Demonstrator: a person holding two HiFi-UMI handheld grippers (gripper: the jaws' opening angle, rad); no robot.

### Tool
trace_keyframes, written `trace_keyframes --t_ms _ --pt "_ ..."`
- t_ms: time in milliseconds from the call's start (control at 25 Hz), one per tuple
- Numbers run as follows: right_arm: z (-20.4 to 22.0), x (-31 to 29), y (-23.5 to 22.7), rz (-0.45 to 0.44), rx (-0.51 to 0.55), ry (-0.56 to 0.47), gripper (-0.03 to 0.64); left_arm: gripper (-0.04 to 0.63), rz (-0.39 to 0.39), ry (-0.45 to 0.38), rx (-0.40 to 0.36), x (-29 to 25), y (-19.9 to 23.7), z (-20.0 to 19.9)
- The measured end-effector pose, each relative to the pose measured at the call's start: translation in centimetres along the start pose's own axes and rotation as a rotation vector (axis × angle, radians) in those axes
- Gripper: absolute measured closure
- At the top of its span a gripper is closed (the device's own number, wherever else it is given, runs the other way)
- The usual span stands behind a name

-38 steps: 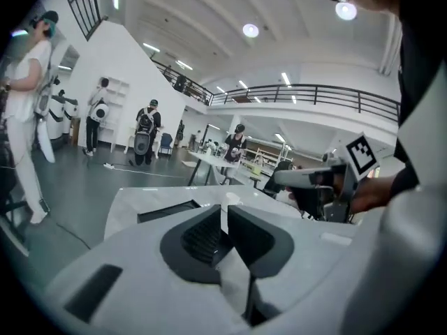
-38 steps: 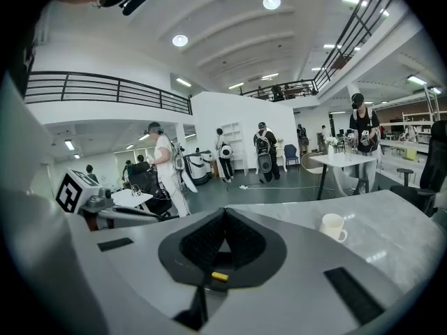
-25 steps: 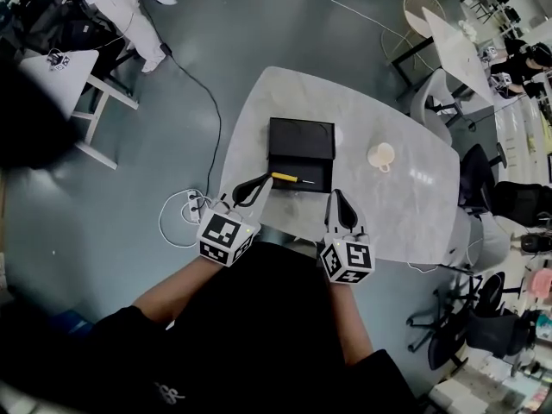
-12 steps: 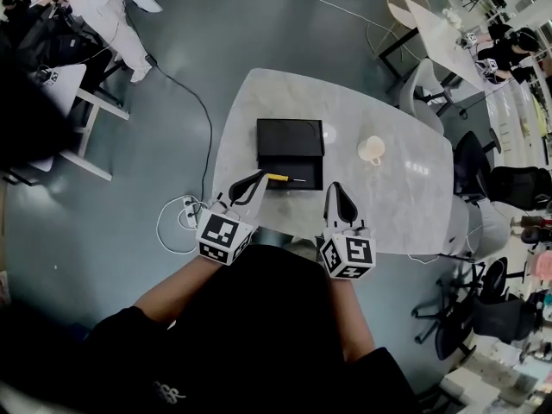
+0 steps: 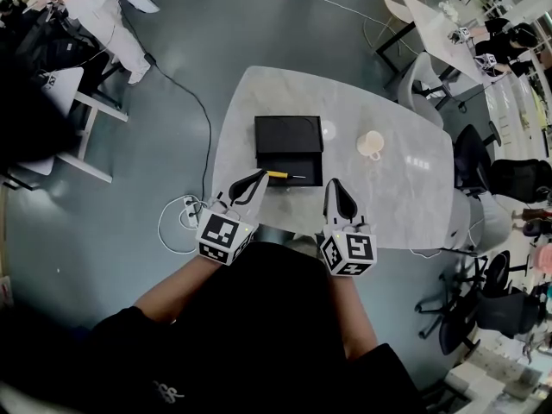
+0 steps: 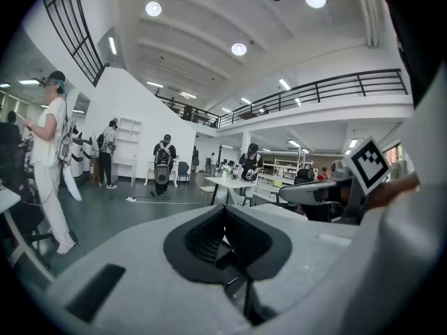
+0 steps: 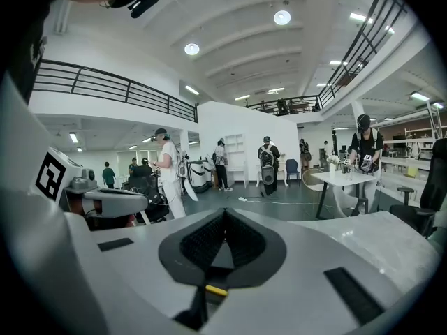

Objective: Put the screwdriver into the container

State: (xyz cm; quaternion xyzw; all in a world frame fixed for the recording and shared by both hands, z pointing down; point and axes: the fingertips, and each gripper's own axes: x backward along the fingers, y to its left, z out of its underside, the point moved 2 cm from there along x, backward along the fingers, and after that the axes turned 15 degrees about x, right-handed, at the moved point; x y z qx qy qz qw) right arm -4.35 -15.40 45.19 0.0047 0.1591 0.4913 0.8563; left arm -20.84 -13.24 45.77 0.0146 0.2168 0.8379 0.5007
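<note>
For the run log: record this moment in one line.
screwdriver: across black container | left hand-held gripper: shut, at its handle, grip unclear | right hand-held gripper: shut, over table

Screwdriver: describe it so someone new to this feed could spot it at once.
On the pale marble table sits a black container. Across its near end lies the screwdriver, a thin tool with a yellow handle, the only yellow thing there; the neighbouring cup is cream.
</note>
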Motion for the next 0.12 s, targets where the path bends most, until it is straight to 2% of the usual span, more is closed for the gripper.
trace_keyframes --t_ms 120 --pt "-0.32 -0.3 1.13 -0.018 -0.005 -0.006 0.609 0.578 -0.012 0.003 0.011 0.93 0.77 0.02"
